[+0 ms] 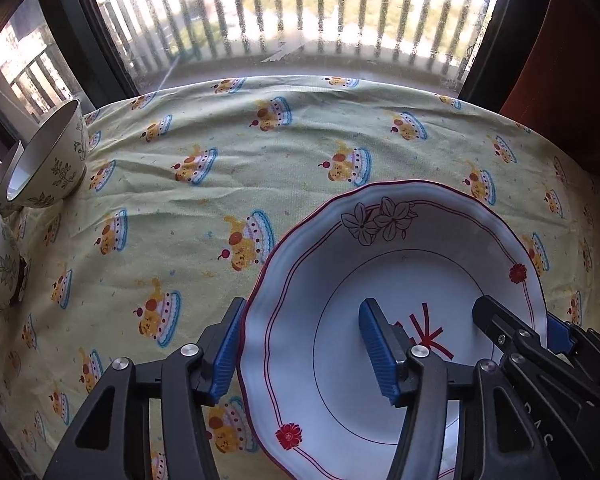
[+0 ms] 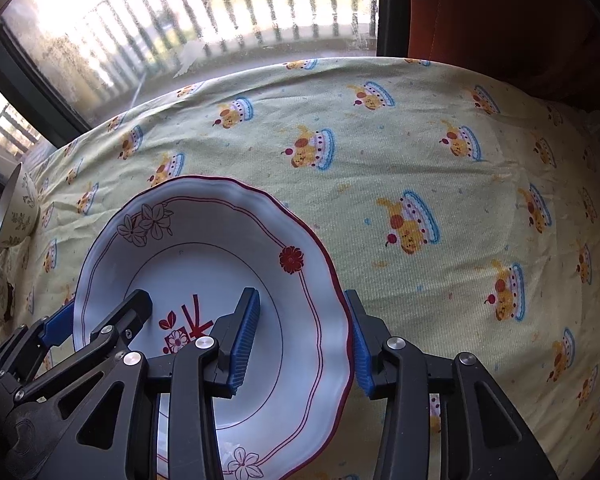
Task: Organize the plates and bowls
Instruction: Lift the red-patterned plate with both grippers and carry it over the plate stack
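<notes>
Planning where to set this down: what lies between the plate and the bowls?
Only bare cake-print tablecloth lies between the plate and the bowls, shown in the left wrist view.

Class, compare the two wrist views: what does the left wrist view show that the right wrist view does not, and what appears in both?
Only the left wrist view shows the plate's left rim between the left claw fingers, and a red flower on the near rim.

Only the right wrist view shows the right rim between the right claw fingers, and a white flower on the near rim.

Both show the plate on the yellow tablecloth, a leaf-patterned bowl far left, and the window railing.
</notes>
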